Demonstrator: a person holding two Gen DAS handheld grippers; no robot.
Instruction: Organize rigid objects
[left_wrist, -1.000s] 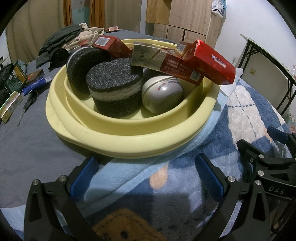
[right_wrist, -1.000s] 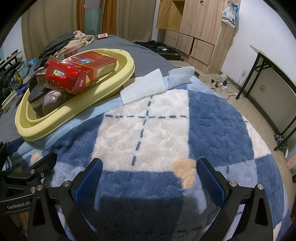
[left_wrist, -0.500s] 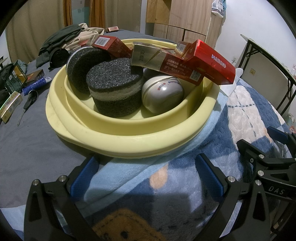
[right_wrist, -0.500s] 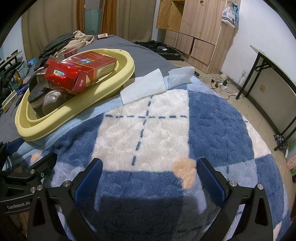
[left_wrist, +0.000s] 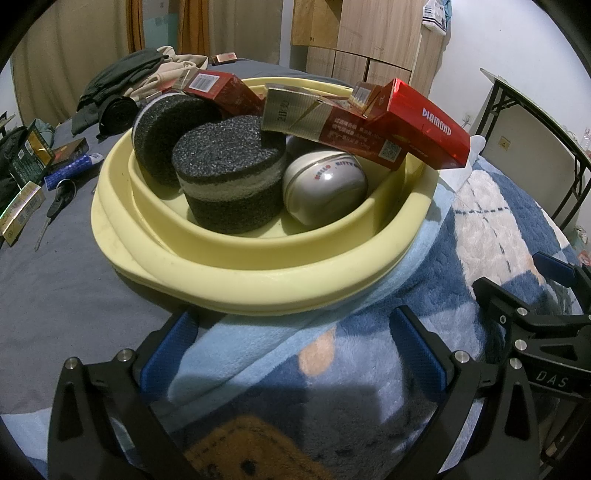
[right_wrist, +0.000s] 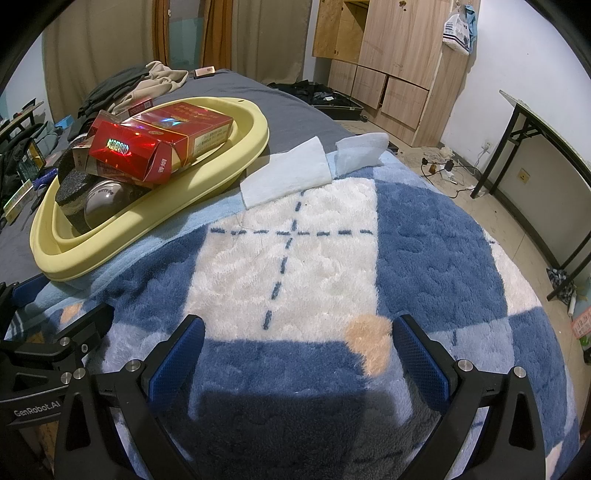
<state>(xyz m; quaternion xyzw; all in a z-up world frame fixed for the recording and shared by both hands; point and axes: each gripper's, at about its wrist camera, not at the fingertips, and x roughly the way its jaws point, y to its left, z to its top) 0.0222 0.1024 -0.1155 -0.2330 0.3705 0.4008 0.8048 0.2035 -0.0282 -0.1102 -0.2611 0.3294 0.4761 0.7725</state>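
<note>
Spread over a bed in a cluttered room, a fluffy blue-and-white blanket lies under both my tongs, with a wooden wardrobe behind. On the blanket's edge ahead of my left gripper sits a yellow basin holding two dark foam discs, a silver ball and red cartons propped across its rim. My left gripper and my right gripper both gape wide, holding nothing, the right one over bare blanket beside the basin.
</note>
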